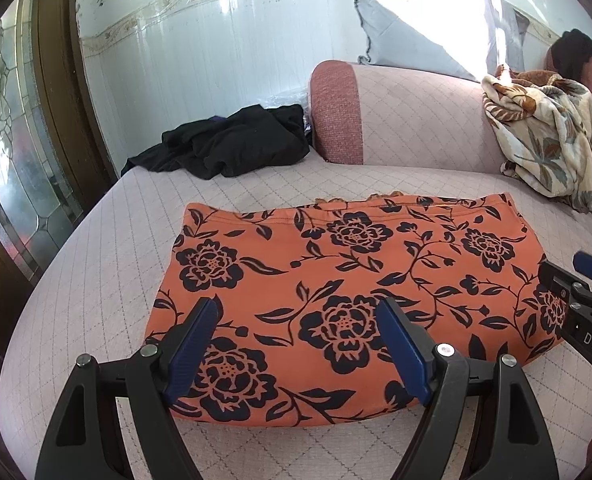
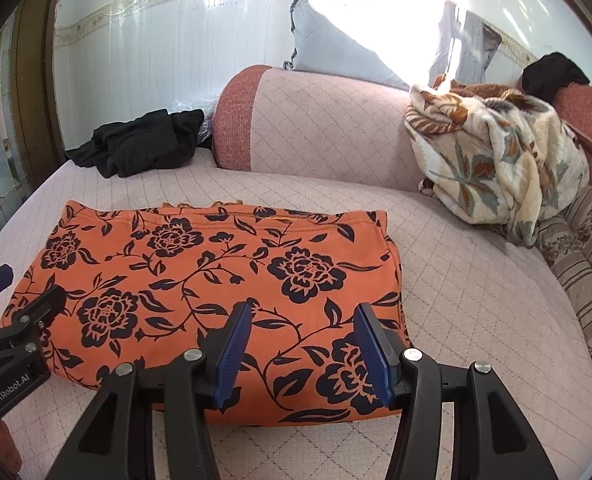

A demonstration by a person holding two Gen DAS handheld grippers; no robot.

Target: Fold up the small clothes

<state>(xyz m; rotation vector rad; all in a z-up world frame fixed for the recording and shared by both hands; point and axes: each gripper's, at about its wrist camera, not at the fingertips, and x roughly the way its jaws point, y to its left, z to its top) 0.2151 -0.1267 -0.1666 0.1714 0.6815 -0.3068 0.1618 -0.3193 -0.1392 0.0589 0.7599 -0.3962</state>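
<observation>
An orange garment with dark flowers (image 1: 348, 280) lies folded flat on the pink quilted sofa seat (image 1: 95, 280); it also shows in the right wrist view (image 2: 199, 276). My left gripper (image 1: 298, 316) is open and empty, hovering over the garment's near left part. My right gripper (image 2: 302, 318) is open and empty over the garment's near right part. The right gripper shows at the right edge of the left wrist view (image 1: 576, 280). The left gripper shows at the left edge of the right wrist view (image 2: 11, 292).
A black clothes pile (image 1: 231, 144) lies at the seat's far left, by the wall. A cream floral blanket (image 2: 500, 156) is heaped at the right against the sofa back (image 2: 320, 124). A grey pillow (image 2: 336, 28) leans above. A glass door (image 1: 11, 168) is at left.
</observation>
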